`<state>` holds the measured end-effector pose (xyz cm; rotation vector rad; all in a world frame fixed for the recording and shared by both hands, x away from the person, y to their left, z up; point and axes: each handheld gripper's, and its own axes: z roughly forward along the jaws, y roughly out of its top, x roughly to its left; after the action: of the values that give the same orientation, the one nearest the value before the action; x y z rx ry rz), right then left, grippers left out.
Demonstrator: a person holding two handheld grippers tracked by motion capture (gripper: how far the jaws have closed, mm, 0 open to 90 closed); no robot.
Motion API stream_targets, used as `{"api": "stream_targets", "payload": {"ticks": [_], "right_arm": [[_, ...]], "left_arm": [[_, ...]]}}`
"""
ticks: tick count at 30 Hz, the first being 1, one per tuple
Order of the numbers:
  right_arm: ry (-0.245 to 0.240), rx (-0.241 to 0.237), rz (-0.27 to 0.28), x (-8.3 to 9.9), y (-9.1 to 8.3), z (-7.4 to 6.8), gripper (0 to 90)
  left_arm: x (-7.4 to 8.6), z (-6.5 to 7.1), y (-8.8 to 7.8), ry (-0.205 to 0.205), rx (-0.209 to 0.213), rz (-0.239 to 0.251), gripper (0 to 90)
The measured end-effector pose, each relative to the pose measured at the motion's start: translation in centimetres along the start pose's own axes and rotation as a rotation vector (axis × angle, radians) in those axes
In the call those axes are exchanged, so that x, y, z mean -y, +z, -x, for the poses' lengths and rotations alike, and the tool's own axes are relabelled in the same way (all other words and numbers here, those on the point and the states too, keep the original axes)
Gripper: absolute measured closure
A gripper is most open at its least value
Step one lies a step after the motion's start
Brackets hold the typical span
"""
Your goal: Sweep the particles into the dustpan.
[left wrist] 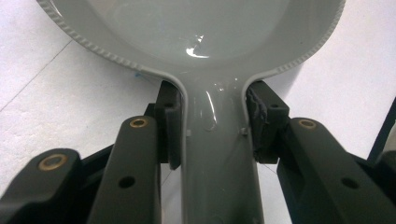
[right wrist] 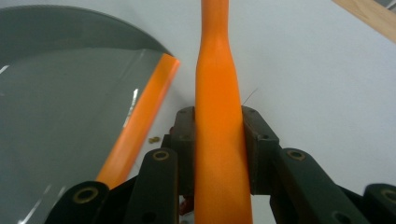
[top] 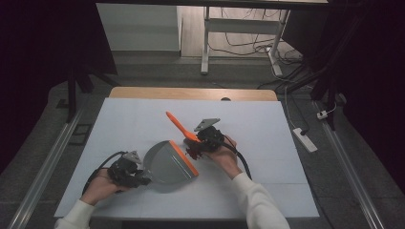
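A white sheet-covered table (top: 143, 119) carries little besides the two tools in hand. Its wooden edge (top: 191, 93) shows at the far side, and beyond it stand the white legs of a desk frame (top: 206, 43) with cables on the floor, while a white power strip (top: 305, 140) lies on the floor off the table's right side.

The left gripper (top: 143, 179) pinches the handle of a grey plastic dustpan with an orange rubber lip (top: 167, 164). In the left gripper view the fingers (left wrist: 168, 126) press against both sides of the narrow grey handle just below where it widens into the pan, whose ribbed rim curves away to either side. The pan spreads ahead of these fingers, its orange lip on the far side from them.

The right gripper (top: 196, 148) is clamped on a smooth orange plastic handle (top: 179, 126) that sticks out past its fingers, up and toward the far left of the table. In the right gripper view the fingers (right wrist: 259, 144) squeeze this handle (right wrist: 217, 116) from both sides, and the dustpan (right wrist: 56, 107) lies just to their left with its orange lip near them.

That view also shows a few tiny yellowish crumbs (right wrist: 152, 139) on the table, between the lip and the fingers, too small to identify. The high view shows the grey three-cornered plate (top: 206, 123) on the right gripper and both white-sleeved forearms. What is at the handle's lower end, under the right hand (top: 224, 155), cannot be told.
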<state>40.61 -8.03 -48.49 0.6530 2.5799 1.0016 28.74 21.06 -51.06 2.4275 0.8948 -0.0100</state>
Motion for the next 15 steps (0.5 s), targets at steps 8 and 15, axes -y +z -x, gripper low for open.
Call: {"api": "stream_targets", "payload": {"ticks": [8,15], "right_arm": [[-0.006,-0.041,0.004,-0.3,0.3,-1.0,69.9],[-0.013,-0.060,0.013,-0.5,0.5,-1.7,69.9]], "left_arm": [[0.0,0.0,0.0,0.000,0.001,0.000,61.9],[0.0,-0.1,0.1,-0.002,0.000,0.000,61.8]]}}
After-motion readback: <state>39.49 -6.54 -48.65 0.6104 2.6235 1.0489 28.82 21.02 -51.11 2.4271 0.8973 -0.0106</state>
